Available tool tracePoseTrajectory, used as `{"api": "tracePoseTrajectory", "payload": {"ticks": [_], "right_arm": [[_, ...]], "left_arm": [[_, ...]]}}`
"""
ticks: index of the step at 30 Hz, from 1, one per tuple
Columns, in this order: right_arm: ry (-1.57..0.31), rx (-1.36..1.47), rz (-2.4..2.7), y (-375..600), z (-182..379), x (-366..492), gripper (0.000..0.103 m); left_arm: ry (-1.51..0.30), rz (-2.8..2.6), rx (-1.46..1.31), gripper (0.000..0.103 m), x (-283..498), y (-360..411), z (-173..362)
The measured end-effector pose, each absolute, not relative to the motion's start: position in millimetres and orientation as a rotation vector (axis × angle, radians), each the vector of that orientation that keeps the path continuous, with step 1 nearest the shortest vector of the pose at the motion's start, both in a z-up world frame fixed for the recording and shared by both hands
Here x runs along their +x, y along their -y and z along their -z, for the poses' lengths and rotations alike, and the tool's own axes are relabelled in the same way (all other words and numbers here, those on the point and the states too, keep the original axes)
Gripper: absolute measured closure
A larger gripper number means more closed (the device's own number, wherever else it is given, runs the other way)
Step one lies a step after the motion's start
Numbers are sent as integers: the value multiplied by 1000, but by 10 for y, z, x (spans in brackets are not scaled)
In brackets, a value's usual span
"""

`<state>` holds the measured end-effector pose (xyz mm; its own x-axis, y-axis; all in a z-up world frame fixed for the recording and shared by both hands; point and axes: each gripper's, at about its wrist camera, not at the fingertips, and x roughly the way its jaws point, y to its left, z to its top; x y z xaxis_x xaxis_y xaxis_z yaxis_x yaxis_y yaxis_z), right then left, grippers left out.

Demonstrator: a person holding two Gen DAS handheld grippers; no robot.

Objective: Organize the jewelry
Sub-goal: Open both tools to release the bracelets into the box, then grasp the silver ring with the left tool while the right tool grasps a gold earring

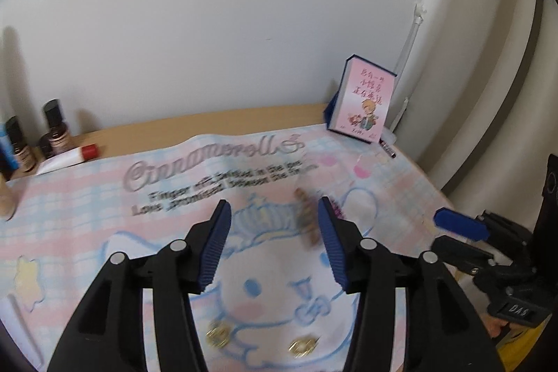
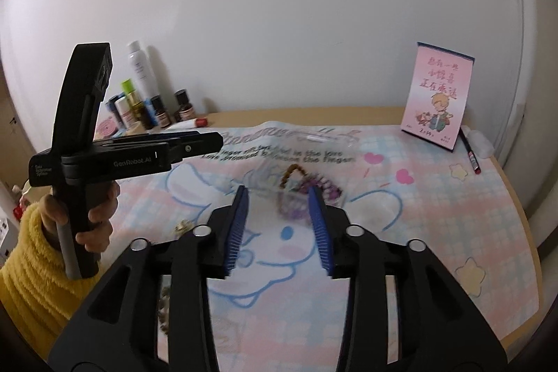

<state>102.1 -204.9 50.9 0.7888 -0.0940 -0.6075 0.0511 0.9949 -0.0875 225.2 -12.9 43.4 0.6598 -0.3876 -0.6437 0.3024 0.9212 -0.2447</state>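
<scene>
Both handheld grippers are matte black plastic with ribbed blue finger pads [image 1: 216,246] and round silver pivot pins. The left gripper [image 2: 212,140] bears white "GenRobot.AI" lettering on its side. A fuzzy yellow fleece sleeve [image 2: 31,271] covers the left arm.

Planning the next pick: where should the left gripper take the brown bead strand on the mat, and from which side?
Probably mid-strand, coming from above. The brown bead strand lies flat on the mat and is long and thin, so the left gripper should straddle its narrow width. Blur hides any clasp.
</scene>
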Motion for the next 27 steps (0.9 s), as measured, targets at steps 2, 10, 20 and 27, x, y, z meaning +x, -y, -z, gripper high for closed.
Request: {"api": "tracePoseTrajectory", "payload": {"ticks": [2,10,20,27], "right_arm": [[-670,-78,68,1972,-467,1009,63],[-756,-104,3,1706,-156,1105,63],[-826,-111,-32,1546,115,1177,63],[-871,-122,-39,1524,239,1213,63]], "left_arm": [[-761,383,-90,52,2155,49,-407],[-804,342,19,51,1850,-134,-185],[-816,345,16,52,1713,-290,-81],[-863,351,74,52,1539,-252,95]]}}
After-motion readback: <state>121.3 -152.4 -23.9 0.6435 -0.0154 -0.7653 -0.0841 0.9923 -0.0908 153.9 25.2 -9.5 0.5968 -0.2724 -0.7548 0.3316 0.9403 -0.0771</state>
